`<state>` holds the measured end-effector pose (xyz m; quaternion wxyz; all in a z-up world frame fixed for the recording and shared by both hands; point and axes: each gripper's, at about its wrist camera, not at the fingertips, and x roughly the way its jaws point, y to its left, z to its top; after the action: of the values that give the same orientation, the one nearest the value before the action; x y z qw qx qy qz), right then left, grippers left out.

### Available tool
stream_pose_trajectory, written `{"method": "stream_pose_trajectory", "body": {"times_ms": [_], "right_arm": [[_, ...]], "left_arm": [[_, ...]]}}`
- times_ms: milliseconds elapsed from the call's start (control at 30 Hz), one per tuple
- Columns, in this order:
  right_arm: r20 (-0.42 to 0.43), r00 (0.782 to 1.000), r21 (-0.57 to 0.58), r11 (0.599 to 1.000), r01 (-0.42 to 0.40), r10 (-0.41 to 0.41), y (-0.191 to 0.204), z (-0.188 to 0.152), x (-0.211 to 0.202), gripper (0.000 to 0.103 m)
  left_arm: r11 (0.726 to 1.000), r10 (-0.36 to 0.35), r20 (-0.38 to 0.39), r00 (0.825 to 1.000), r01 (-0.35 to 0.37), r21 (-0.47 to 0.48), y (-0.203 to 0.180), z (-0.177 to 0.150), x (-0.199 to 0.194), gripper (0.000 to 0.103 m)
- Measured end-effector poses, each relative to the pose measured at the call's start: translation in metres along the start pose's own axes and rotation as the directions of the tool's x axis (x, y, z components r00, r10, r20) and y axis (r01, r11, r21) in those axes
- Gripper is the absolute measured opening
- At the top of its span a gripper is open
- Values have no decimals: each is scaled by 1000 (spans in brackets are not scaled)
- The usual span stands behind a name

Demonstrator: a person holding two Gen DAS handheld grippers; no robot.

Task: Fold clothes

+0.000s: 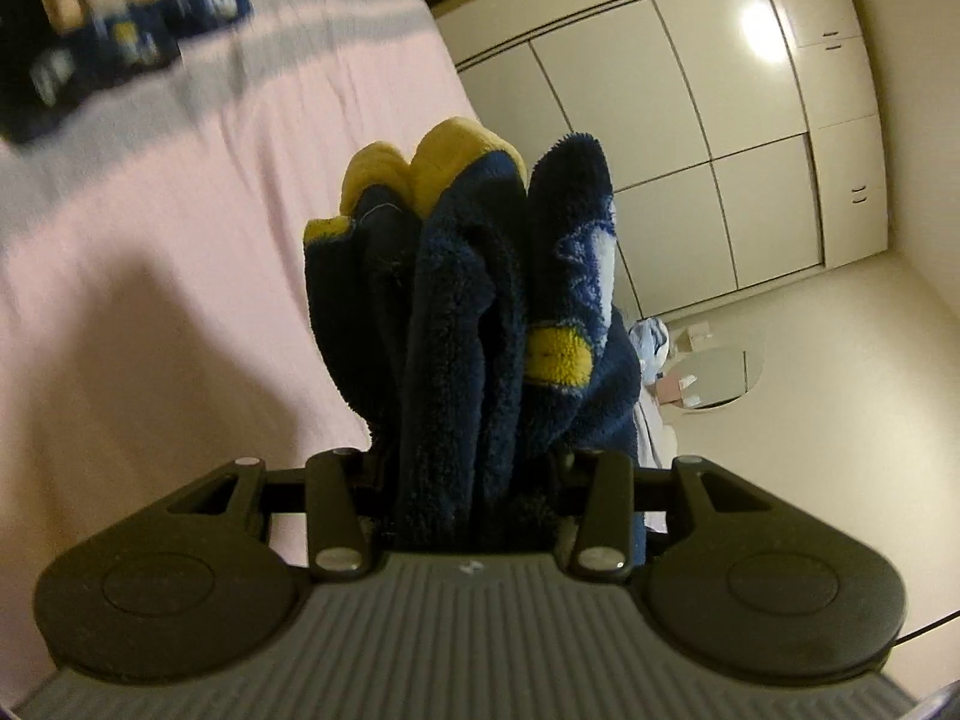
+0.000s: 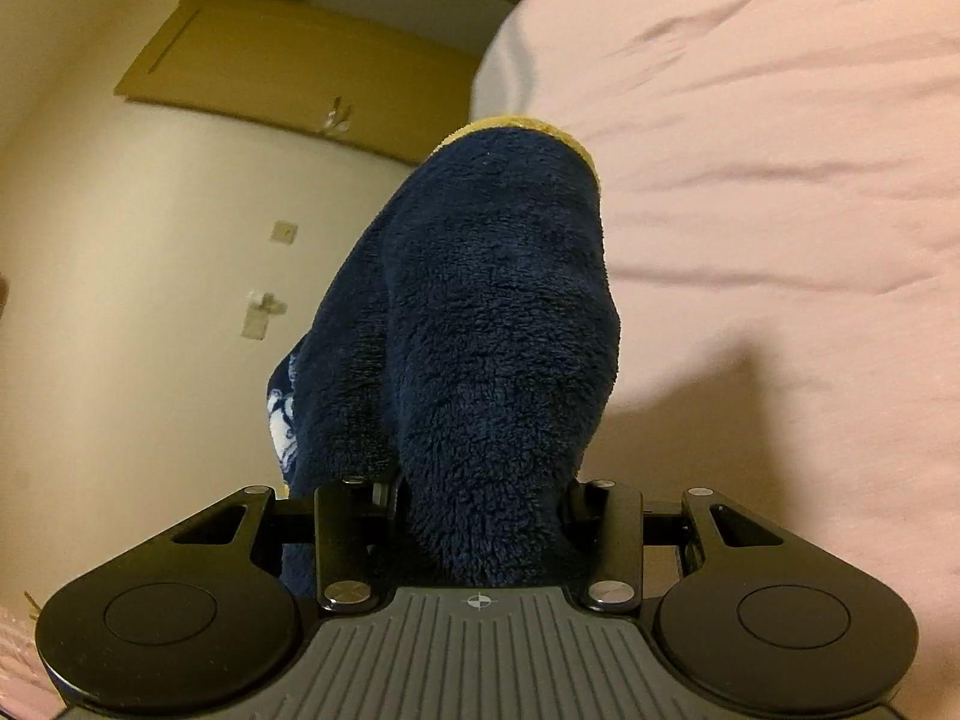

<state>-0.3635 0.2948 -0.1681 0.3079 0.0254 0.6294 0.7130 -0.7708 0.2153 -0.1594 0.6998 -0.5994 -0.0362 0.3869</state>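
We've got the navy fleece garment (image 1: 468,312) bunched and pinched in both our left gripper (image 1: 471,468) and right gripper (image 2: 480,492), above the pink bed (image 1: 180,240); wardrobe doors (image 1: 660,108) behind, more clothes (image 1: 120,30) at the far end.

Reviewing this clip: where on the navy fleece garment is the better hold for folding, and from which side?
Grip the yellow-trimmed edge, one gripper near each end, coming from above the pink bed sheet. The navy fleece garment is thick and bunches into bulky folds between both grippers' jaws, so holding its edge should let it hang flat.
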Motion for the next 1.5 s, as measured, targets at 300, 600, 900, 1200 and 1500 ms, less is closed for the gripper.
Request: {"method": "stream_pose_trajectory", "body": {"times_ms": [300, 600, 900, 1200, 1500], "right_arm": [[147, 989, 36, 999, 7, -12, 82, -51, 128, 43], [152, 988, -18, 1000, -18, 21, 154, -10, 226, 43], [125, 991, -76, 996, -46, 55, 223, 16, 315, 43], [231, 973, -23, 1000, -1, 7, 233, 30, 381, 44], [251, 958, 86, 989, 119, -137, 184, 16, 432, 45]], "left_arm": [[996, -19, -102, 995, 27, 80, 56, 131, -90, 39], [994, -61, -8, 998, 62, 86, 75, 232, -138, 39], [994, -69, 88, 994, 62, 87, 76, 337, -166, 39], [988, -111, -32, 993, 114, 106, 113, 419, -135, 39], [996, -74, -140, 987, 80, 43, 200, 432, -92, 39]]}}
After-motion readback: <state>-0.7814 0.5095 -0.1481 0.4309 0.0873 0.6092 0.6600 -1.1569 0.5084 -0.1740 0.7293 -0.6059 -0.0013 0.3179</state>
